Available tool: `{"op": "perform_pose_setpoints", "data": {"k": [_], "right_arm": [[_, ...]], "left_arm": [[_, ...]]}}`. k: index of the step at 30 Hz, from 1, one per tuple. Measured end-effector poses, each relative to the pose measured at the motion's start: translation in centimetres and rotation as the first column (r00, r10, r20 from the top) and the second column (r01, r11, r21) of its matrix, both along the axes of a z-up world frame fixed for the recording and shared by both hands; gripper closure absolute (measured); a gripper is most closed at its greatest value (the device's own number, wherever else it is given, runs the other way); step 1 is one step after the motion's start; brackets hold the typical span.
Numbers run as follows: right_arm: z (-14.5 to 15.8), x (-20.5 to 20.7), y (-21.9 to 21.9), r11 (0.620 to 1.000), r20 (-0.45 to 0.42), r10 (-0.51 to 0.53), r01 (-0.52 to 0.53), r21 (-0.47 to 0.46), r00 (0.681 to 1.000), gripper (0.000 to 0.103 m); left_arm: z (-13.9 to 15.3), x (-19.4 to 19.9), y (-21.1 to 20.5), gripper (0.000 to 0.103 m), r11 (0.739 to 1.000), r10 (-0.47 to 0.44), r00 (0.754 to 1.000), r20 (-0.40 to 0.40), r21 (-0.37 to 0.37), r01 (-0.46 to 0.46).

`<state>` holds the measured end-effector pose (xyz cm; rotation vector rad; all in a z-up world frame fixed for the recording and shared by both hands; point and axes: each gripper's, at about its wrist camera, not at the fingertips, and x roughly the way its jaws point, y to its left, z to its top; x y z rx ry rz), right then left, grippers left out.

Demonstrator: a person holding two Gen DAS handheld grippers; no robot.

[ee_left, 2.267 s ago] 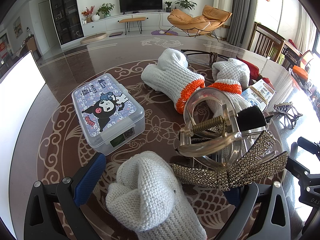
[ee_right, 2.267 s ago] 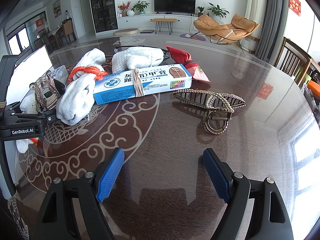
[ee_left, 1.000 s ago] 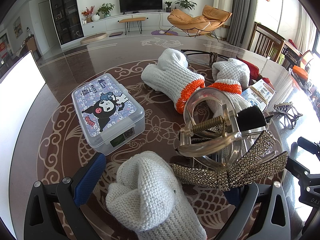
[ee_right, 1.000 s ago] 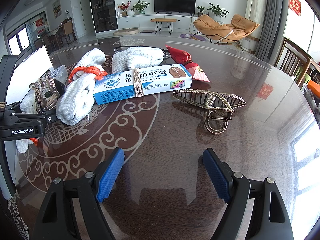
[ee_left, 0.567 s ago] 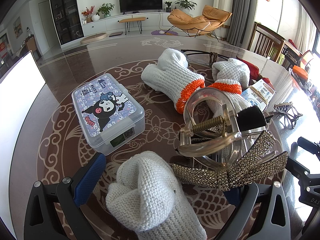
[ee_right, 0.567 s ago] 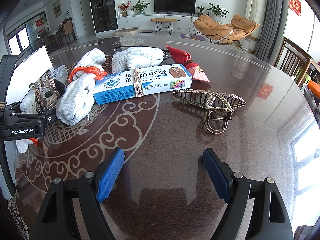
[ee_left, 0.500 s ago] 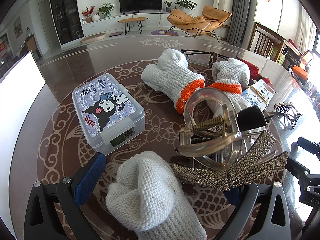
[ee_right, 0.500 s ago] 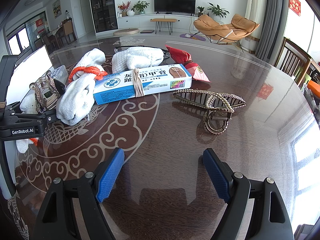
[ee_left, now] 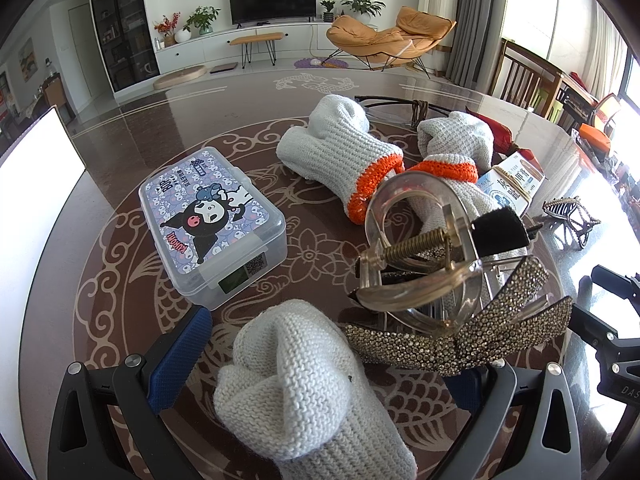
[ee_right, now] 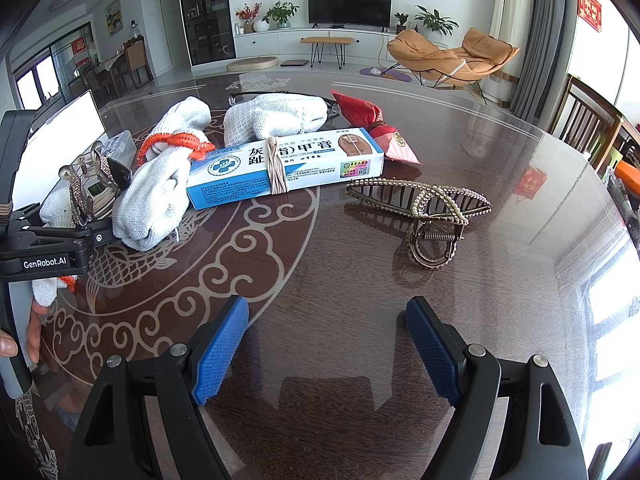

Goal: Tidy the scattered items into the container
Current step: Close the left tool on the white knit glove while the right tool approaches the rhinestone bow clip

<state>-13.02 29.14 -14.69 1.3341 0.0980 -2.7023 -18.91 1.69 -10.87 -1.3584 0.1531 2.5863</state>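
Observation:
The container is a clear plastic box with a cartoon lid, shut, on the table ahead-left of my left gripper. That gripper is open; a white knit glove lies between its fingers. A rhinestone and clear-plastic hair clip rests over the glove by the right finger, whose pad is hidden. Two orange-cuffed gloves lie beyond. My right gripper is open over bare table. Ahead of it lie a gold claw clip and a blue-white ointment box.
A red snack packet and dark-framed glasses lie behind the gloves. The table is round, dark and glossy, with its edge at the right. A wooden chair stands beyond it. A hand holds the left gripper's body.

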Motion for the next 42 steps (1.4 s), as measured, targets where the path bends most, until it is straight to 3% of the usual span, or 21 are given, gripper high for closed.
{"op": "perform_pose_setpoints", "data": {"k": [3,6,11,14,18,20,23,26,31,34,35,36,37,38,42], "right_arm": [[0.0,0.0,0.0,1.000,0.000,0.000,0.000,0.000,1.000,0.021],[0.0,0.0,0.0,1.000,0.001,0.000,0.000,0.000,1.000,0.021],[0.0,0.0,0.0,1.000,0.001,0.000,0.000,0.000,1.000,0.021],[0.0,0.0,0.0,1.000,0.001,0.000,0.000,0.000,1.000,0.021],[0.0,0.0,0.0,1.000,0.001,0.000,0.000,0.000,1.000,0.021],[0.0,0.0,0.0,1.000,0.001,0.000,0.000,0.000,1.000,0.021],[0.0,0.0,0.0,1.000,0.001,0.002,-0.002,-0.002,1.000,0.021],[0.3,0.1,0.3,0.999,0.040,0.041,-0.040,-0.007,0.998,0.022],[4.0,6.1,2.2,0.986,-0.068,0.026,-0.036,-0.163,0.997,0.022],[5.4,10.0,2.6,0.979,-0.106,0.019,-0.040,-0.201,0.994,0.022],[5.8,11.0,2.5,0.979,-0.116,0.017,-0.040,-0.202,0.993,0.022],[6.0,11.8,2.5,0.979,-0.123,0.017,-0.042,-0.200,0.992,0.022],[6.2,12.5,2.4,0.980,-0.125,0.018,-0.043,-0.194,0.992,0.022],[6.3,13.0,2.3,0.982,-0.121,0.020,-0.043,-0.183,0.992,0.022],[5.8,13.9,1.4,0.982,-0.100,0.080,-0.096,-0.163,0.992,0.022]], "left_arm": [[0.7,0.0,-1.2,0.000,0.999,-0.050,0.994,0.093,0.018,0.049],[2.1,0.9,-3.0,0.000,0.994,-0.103,0.979,0.176,-0.027,0.109],[5.2,2.6,-6.4,0.000,0.972,-0.184,0.975,0.122,-0.127,0.199],[6.2,2.5,-7.2,0.000,0.979,-0.177,0.981,0.077,-0.093,0.183],[5.1,3.5,-5.2,0.000,0.962,-0.264,0.959,0.106,-0.044,0.270],[4.7,4.3,-3.7,0.000,0.942,-0.320,0.942,0.103,-0.073,0.328],[4.2,4.0,-2.8,0.000,0.937,-0.302,0.950,0.075,-0.161,0.311],[3.6,2.8,-3.3,0.000,0.953,-0.268,0.959,0.092,-0.121,0.278],[2.5,1.9,-2.7,0.000,0.941,-0.314,0.939,0.139,-0.087,0.327],[2.0,1.6,-2.2,0.000,0.936,-0.329,0.929,0.169,-0.074,0.345],[1.8,1.5,-2.3,0.012,0.937,-0.333,0.925,0.181,-0.045,0.346],[1.5,1.4,-2.4,0.040,0.937,-0.337,0.919,0.204,-0.018,0.348],[1.7,1.6,-2.4,0.045,0.937,-0.333,0.924,0.187,-0.041,0.346],[1.8,1.8,-2.4,0.066,0.933,-0.349,0.918,0.190,-0.024,0.360],[2.3,2.7,-2.7,0.069,0.920,-0.380,0.902,0.204,-0.020,0.392]]}}
